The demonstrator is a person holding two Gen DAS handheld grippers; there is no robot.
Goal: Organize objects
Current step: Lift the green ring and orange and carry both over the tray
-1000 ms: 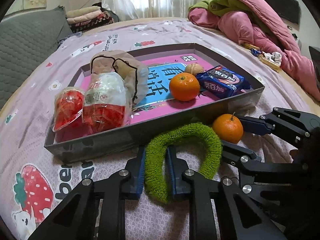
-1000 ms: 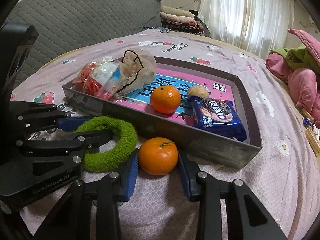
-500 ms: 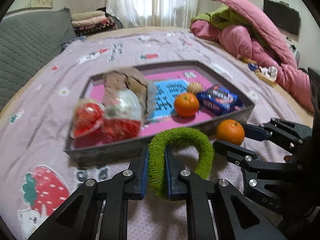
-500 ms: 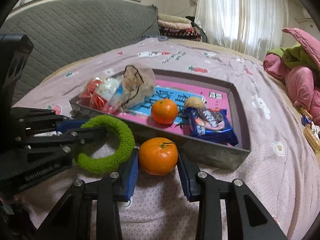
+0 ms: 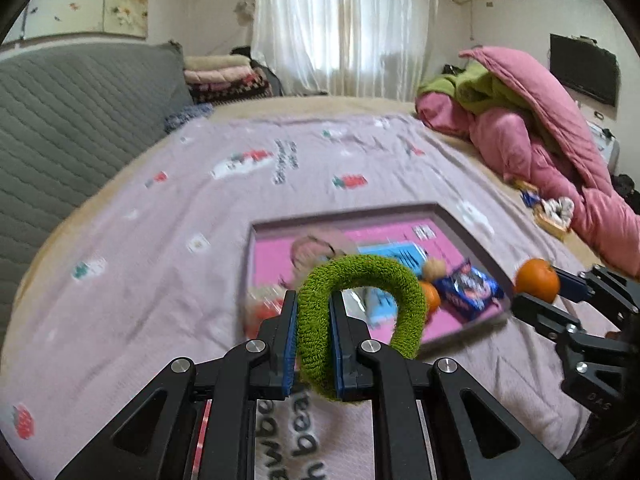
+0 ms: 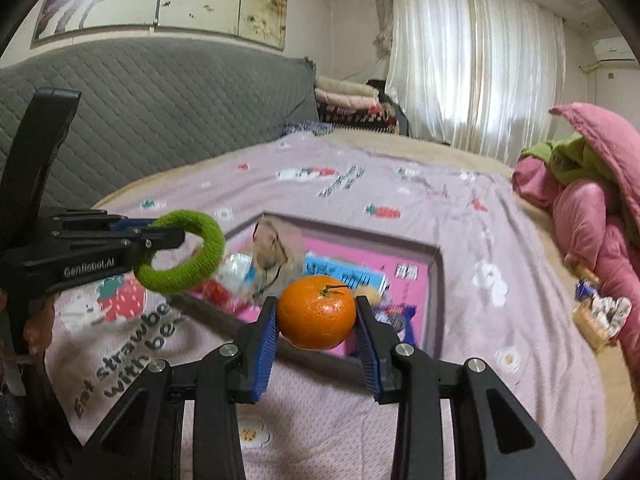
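My left gripper (image 5: 313, 332) is shut on a green fuzzy ring (image 5: 362, 276) and holds it in the air above the bed; the ring also shows in the right wrist view (image 6: 188, 248). My right gripper (image 6: 316, 330) is shut on an orange (image 6: 317, 312), lifted above the near edge of the grey tray (image 6: 436, 280). The orange also shows in the left wrist view (image 5: 537, 280). The tray (image 5: 472, 240) has a pink floor and holds a second orange (image 5: 431, 297), a blue cookie pack (image 5: 468, 289), a walnut (image 5: 434, 268), a plastic bag (image 6: 276, 256) and red snack packs (image 5: 262, 306).
The tray lies on a lilac strawberry-print bedsheet (image 5: 168, 216). A grey quilted headboard (image 6: 160, 120) is at the left. A pink and green quilt pile (image 5: 532, 128) lies at the right, with small items (image 5: 552, 212) beside it. Folded blankets (image 5: 224, 76) are at the back.
Both grippers have risen well above the bed, lifting the green ring and the orange off the sheet. The tray now looks smaller and farther below.
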